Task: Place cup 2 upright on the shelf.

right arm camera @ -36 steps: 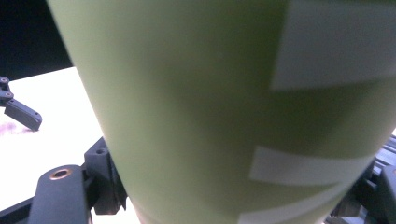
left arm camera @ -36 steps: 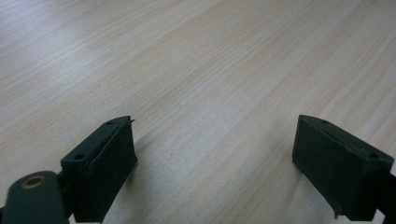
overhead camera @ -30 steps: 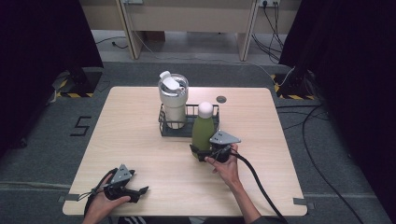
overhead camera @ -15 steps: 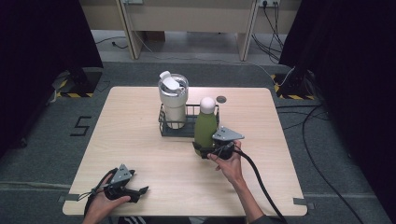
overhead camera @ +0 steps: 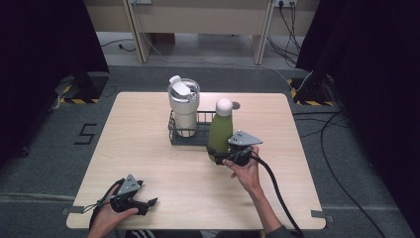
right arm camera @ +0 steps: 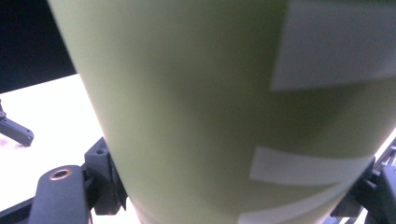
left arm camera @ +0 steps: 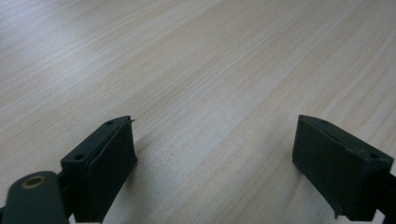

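Right gripper (overhead camera: 221,157), jaws clamped on the green bottle (overhead camera: 220,133), holds it just beside the wire basket (overhead camera: 174,135) containing the white tumbler (overhead camera: 183,106); placement in the basket apparently remains; left gripper (overhead camera: 151,202), jaws apart, rests on the counter (overhead camera: 148,163).

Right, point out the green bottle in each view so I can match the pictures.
High view: green bottle right of centre, at the black wire basket, gripped by the right gripper.
Left gripper view: not in it.
Right gripper view: green bottle close up between the jaws.
Shared landmark: the wooden table.
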### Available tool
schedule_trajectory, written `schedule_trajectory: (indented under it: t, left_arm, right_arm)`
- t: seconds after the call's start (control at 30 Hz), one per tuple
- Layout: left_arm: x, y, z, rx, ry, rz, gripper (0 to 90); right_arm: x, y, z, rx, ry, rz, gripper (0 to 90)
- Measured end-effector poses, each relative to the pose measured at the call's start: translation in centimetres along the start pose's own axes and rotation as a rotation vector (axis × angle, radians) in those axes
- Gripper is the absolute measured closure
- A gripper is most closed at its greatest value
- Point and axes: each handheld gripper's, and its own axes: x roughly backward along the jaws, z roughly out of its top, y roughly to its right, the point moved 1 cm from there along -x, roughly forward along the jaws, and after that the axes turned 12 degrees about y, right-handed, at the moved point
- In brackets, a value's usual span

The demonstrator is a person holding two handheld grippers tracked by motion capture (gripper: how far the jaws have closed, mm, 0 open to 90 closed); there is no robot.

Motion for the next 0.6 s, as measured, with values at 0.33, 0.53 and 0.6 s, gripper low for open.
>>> schedule_trajectory:
  t: [0.33, 0.53, 0.6]
  left_arm:
    - [0.0, 0.0, 0.0, 0.000, 0.000, 0.000, 12.3]
    - [0.0, 0.0, 0.0, 0.000, 0.000, 0.000, 12.3]
    - [0.0, 0.0, 0.0, 0.000, 0.000, 0.000, 12.4]
  right_arm:
    - [0.0, 0.3, 0.8, 0.001, 0.000, -0.002, 20.9]
    - [-0.1, 0.4, 1.5, -0.003, 0.005, -0.003, 20.9]
    - [-0.1, 0.5, 1.8, 0.003, 0.008, -0.007, 20.9]
